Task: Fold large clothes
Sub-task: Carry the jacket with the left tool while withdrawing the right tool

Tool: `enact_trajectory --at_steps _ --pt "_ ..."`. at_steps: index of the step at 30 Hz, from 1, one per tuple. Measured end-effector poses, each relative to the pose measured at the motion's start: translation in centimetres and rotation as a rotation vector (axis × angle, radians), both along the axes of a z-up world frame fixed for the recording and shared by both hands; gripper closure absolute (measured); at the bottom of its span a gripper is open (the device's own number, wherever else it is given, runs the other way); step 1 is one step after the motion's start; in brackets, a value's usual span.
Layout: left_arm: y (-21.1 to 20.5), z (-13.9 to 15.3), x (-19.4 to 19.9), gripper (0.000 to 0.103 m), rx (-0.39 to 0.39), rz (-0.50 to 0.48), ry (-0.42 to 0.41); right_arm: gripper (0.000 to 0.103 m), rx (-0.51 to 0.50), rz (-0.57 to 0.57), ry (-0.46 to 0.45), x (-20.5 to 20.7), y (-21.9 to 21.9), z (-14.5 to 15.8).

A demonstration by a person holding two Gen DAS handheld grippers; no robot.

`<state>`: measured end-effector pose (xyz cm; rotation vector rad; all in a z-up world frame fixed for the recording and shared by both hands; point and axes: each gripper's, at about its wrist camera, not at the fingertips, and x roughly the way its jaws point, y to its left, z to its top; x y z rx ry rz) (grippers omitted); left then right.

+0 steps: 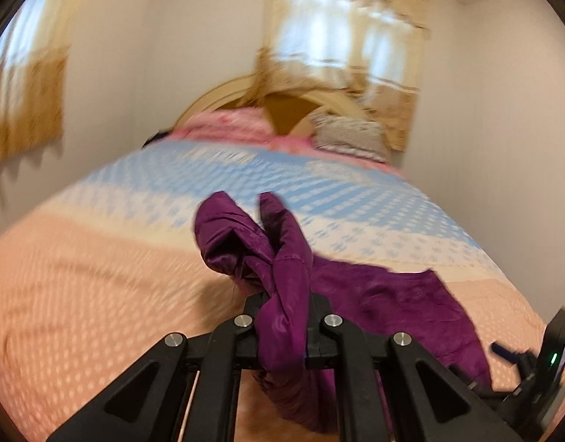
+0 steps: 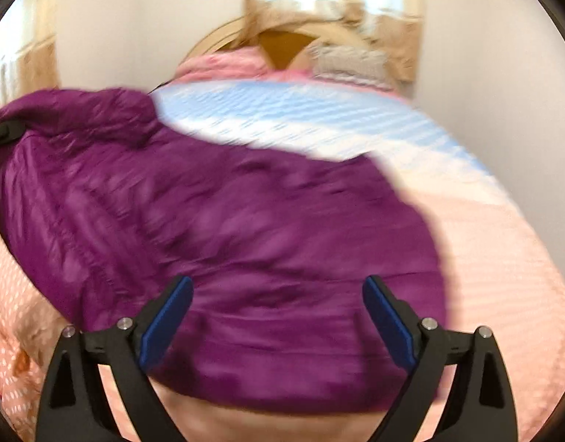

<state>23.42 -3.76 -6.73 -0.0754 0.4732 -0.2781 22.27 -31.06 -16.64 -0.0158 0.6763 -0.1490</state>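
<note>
The bed (image 2: 503,258) spreads under me, pink near, blue farther off. My purple jacket (image 2: 245,228) lies across its near end, one edge lifted at the left. My right gripper (image 2: 277,316) tilts downward just over the jacket, its blue fingers (image 2: 164,324) spread wide and gripping nothing. My left gripper (image 1: 282,316) angles gently downward, fingers clamped tight on a bunched fold of the jacket (image 1: 282,258), which stands up beyond them.

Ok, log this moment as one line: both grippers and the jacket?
left gripper: shut on purple jacket edge | right gripper: open, empty, over jacket | jacket: partly on bed, unfolded
</note>
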Motion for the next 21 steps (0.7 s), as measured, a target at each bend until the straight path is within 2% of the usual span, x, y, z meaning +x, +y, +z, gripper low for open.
enact_trajectory --at_steps 3,5,7,9,10,12,15,17,21 --pt "-6.7 1.2 -0.9 0.096 0.054 -0.122 -0.055 0.008 -0.052 -0.175 0.004 -2.5 -7.9 0.6" --pt "-11.0 1.4 -1.2 0.096 0.094 -0.206 -0.080 0.007 -0.049 -0.280 0.013 -4.3 -12.8 0.5" --pt "-15.3 0.9 -1.9 0.096 0.147 -0.282 -0.099 0.007 -0.004 -0.394 0.018 -6.6 -18.0 0.1" --pt "-20.7 -0.9 -2.7 0.096 0.211 -0.400 -0.083 0.007 0.013 -0.473 0.023 -8.7 -21.5 -0.5" --pt "-22.3 -1.6 -3.0 0.096 0.238 -0.425 -0.083 0.007 0.020 -0.507 0.028 -9.7 -22.8 -0.9" --pt "-26.4 -4.5 -4.0 0.095 0.343 -0.493 -0.093 0.007 0.035 -0.546 0.043 -11.0 -23.7 -1.0" --pt "-31.0 -10.4 -5.3 0.095 0.527 -0.588 -0.069 0.007 0.042 -0.596 0.073 -12.4 -26.0 -1.9" --pt "-31.8 -12.5 -5.9 0.095 0.577 -0.602 -0.073 0.007 0.072 -0.617 0.084 -13.0 -26.9 -2.6" --pt "-32.3 -13.7 -6.7 0.095 0.621 -0.601 -0.104 0.007 0.104 -0.625 0.085 -12.3 -27.4 -3.2"
